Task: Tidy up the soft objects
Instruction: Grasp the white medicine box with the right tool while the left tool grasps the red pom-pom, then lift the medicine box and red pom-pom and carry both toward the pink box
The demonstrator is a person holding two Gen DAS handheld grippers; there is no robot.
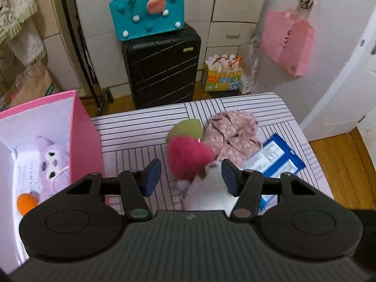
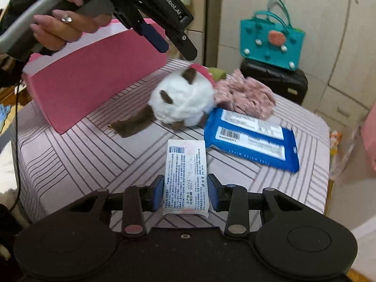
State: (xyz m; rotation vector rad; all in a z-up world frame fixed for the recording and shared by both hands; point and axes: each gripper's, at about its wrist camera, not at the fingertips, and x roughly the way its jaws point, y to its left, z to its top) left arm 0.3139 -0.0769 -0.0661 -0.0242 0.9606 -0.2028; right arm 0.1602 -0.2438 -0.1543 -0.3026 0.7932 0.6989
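The right hand-held gripper (image 2: 185,192) is closing its blue pads on a small white plastic-wrapped tissue pack (image 2: 185,176), taking it across its short width near the near end while it is lying on the striped pink counter (image 2: 70,159). The pack is looking light and squashy with a slick film — a grip across the middle of its body should be steadier than one at the crimped end. Its label is carrying a barcode and dense small print, too fine to read.

The left hand-held gripper (image 1: 191,174) is hanging partly open over a fluffy white plush toy with brown ears (image 2: 183,98), with nothing pressed between its pads. The toy is sitting on the counter, blurred, probably touching the dark pink fuzzy heart (image 1: 188,152) behind it. It should be compressing easily anywhere on its body. The gripper's housing is reading "GenRobot.AI". A flat blue wipes packet (image 2: 253,141) is lying beside the pack, and the open pink box (image 1: 80,136) is holding a lilac plush (image 1: 52,159).
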